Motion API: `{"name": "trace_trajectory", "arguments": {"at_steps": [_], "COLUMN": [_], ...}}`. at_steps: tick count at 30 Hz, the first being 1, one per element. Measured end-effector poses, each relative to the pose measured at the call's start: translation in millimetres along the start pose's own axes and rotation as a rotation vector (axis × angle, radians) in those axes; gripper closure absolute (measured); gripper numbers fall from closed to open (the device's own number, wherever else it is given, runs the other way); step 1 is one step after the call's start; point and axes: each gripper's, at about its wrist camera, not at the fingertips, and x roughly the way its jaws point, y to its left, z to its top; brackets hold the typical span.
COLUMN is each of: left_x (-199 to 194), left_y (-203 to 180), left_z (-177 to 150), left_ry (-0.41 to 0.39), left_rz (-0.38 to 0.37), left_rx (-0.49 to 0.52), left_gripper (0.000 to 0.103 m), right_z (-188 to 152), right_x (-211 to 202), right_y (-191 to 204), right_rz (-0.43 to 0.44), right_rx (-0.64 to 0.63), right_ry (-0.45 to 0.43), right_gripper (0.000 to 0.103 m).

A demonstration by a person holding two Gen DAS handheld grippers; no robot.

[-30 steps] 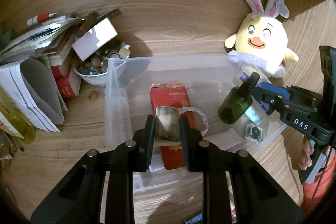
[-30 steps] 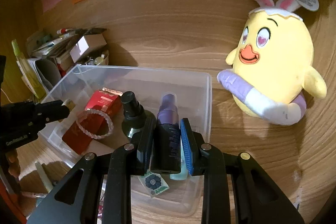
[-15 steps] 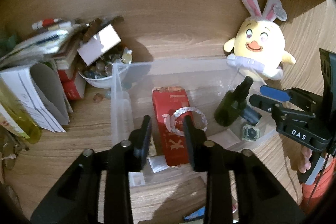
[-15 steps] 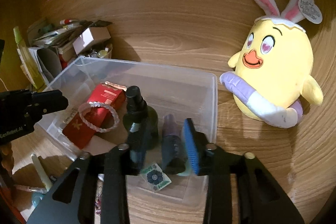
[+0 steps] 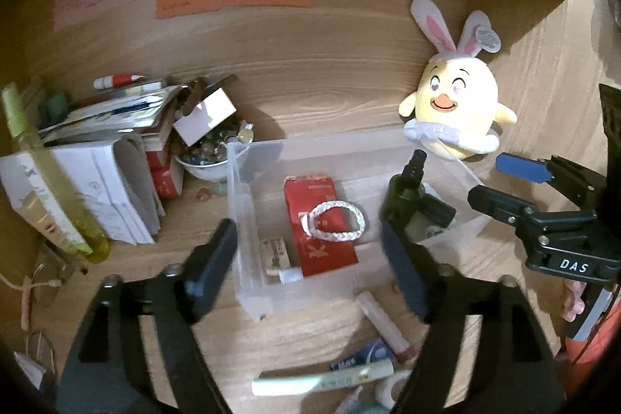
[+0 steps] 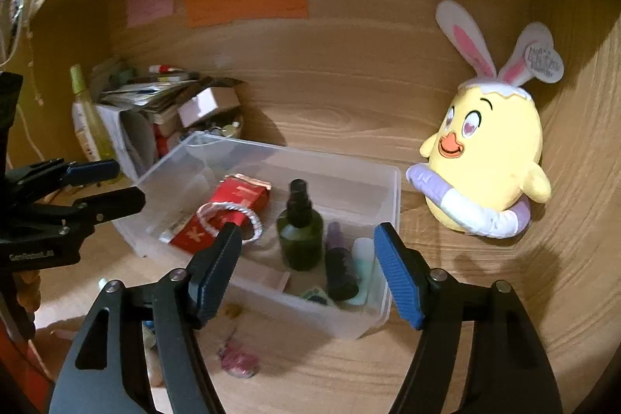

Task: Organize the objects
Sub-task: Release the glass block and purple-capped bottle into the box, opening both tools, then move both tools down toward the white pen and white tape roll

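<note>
Now both of my grippers are above the clear plastic bin [image 5: 248, 220], and neither holds anything. The left gripper [image 5: 310, 251] has its jaws opening, with nothing pressed between the pads; through the gap I look down on the red packet [image 5: 310, 196] lying flat on the bin floor and the white braided bracelet [image 5: 333, 220] resting on top of it, with a small pale eraser-like block [image 5: 276, 253] beside the packet near the bin's wall. The right gripper [image 6: 306, 270] is likewise opening and empty. Below it the dark purple bottle [image 6: 339, 266] lies on its side in the bin's near corner, just beside the upright green spray bottle [image 6: 299, 231] and a pale mint tube [image 6: 363, 266]. I judge the bin is the collecting place: flat things lie to one side and bottles to the other, which keeps the standing bottle from being knocked. Loose things remain outside on the wooden desk [image 5: 310, 332]: a pale green pen [image 5: 322, 377], a small clear tube [image 5: 382, 321] and a pink scrap [image 6: 237, 361]. Those look like the next candidates. The yellow plush chick [image 6: 493, 150] sits propped against the back wall, well apart from the bin.
</note>
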Motion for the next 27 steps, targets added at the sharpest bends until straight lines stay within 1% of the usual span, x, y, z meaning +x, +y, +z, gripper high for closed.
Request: {"name": "trace_trajectory", "arguments": {"at_steps": [4, 5, 15, 20, 24, 27], "left_x": [-11.6, -13.1, -23.5, -27.6, -27.7, -28.9], "left_y": [3.6, 5.3, 27.3, 31.0, 31.6, 30.0], "left_z": [-13.3, -16.3, -56.2, -81.1, -99.5, -110.8], "left_ry": [0.007, 0.013, 0.097, 0.134, 0.182, 0.199], "left_rz": [0.007, 0.006, 0.01, 0.023, -0.001, 0.0], "left_rx": [-0.005, -0.011, -0.074, -0.067, -0.076, -0.071], "left_gripper": [0.011, 0.01, 0.01, 0.01, 0.01, 0.01], "right_z": [-7.7, -10.1, -41.2, -56.7, -69.4, -77.8], "right_x": [-10.8, -12.7, -17.9, -17.3, -17.5, -16.7], "right_y": [8.9, 10.9, 28.0, 37.8, 49.4, 57.3], "right_rz": [0.006, 0.009, 0.052, 0.099, 0.139, 0.163], "right_rx": [-0.014, -0.016, -0.009, 0.008, 0.015, 0.019], "right_ry": [-0.001, 0.001, 0.053, 0.088, 0.113, 0.13], "right_gripper": [0.035, 0.035, 0.035, 0.035, 0.035, 0.035]}}
